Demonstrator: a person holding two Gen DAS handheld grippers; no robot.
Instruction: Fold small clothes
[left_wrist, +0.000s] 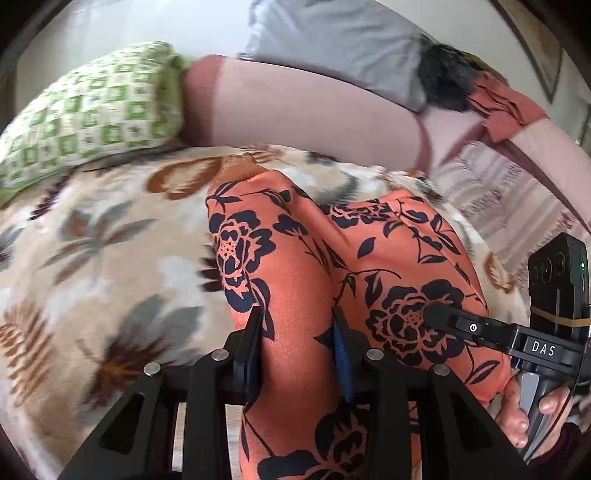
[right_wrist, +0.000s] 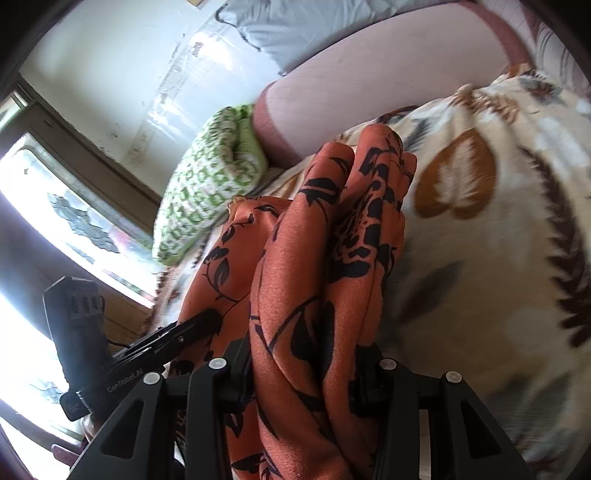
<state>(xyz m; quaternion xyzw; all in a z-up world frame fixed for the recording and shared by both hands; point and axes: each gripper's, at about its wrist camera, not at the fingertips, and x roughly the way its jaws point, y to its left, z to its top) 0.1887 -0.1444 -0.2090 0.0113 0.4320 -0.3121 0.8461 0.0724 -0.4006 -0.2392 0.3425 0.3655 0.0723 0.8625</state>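
Both grippers — left (left_wrist: 297, 332), right (right_wrist: 303, 369) — pinch orange floral garment (left_wrist: 295, 236) | over floral blanket (left_wrist: 110, 236)

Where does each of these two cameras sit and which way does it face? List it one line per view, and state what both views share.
Left wrist: sits on the left gripper, looking down along its fingers at the orange floral garment clamped between them; the right gripper and a hand show at right.
Right wrist: sits on the right gripper, facing bunched folds of that garment in its grip; the left gripper shows at lower left.
Shared: the garment, floral blanket, green checked pillow, pink headboard.
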